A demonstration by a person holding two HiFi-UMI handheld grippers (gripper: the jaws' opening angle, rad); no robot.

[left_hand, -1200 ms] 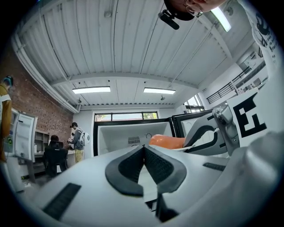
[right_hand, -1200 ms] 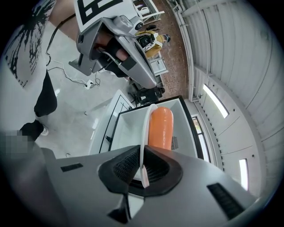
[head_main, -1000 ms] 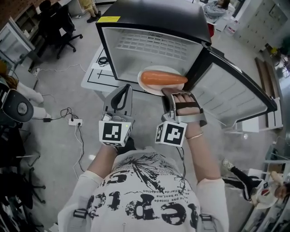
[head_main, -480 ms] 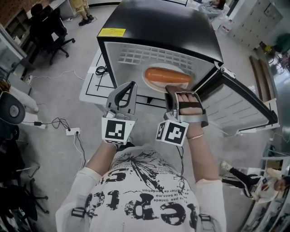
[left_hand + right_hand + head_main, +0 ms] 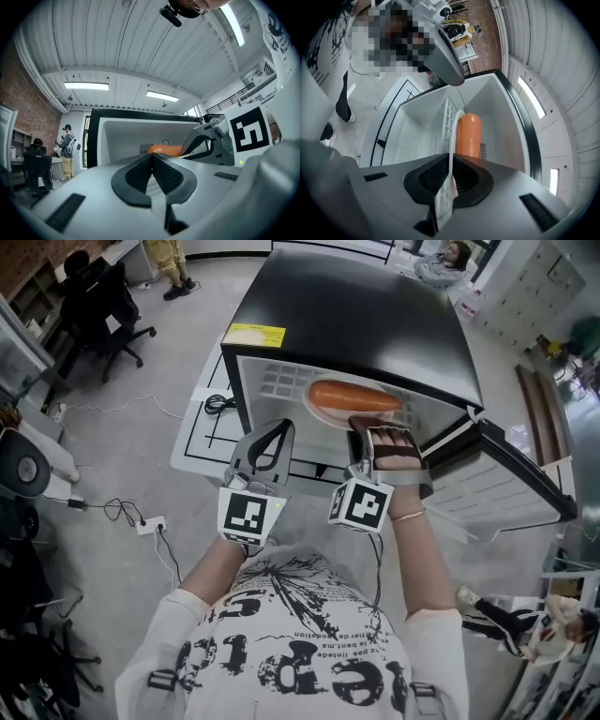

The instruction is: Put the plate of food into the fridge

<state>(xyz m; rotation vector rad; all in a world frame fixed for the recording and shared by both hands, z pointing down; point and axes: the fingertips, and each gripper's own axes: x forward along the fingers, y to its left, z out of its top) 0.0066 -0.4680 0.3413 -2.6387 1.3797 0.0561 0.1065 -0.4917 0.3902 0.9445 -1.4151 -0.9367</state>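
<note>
Two grippers in shot, but only one is working. The right gripper (image 5: 364,430) is clamped on the near rim of the round white plate (image 5: 324,412), and in its own view the rim (image 5: 453,133) is pinched edge-on between the dark pads. The left gripper (image 5: 278,427) is squeezed shut on nothing, just left of the plate at the front of the fridge.

The plate carries one fat orange sausage-shaped piece of food (image 5: 354,397). It sits straight ahead of the right gripper, toward the top of the head view, and it's already inside the mouth of the small black-topped fridge with the white interior (image 5: 356,306). The food's long axis runs left to right in that frame, so crosswise to the reach. The white wire shelf (image 5: 445,115) is right under the plate, though I can't tell if they're touching. The fridge door (image 5: 511,486) hangs open at the right of the frame.

My guess: what matters next is pushing straight in along the gripper's line and lowering flat, since that food looks like it could roll toward or away from the gripper if the plate tips.

Writing-wise there's not much. A yellow sticker (image 5: 255,334) sits on the fridge's top front edge, too small to read. The person's white T-shirt (image 5: 300,652) has big black lettering I can't make out, and each gripper has a cube with black-and-white square markers.
</note>
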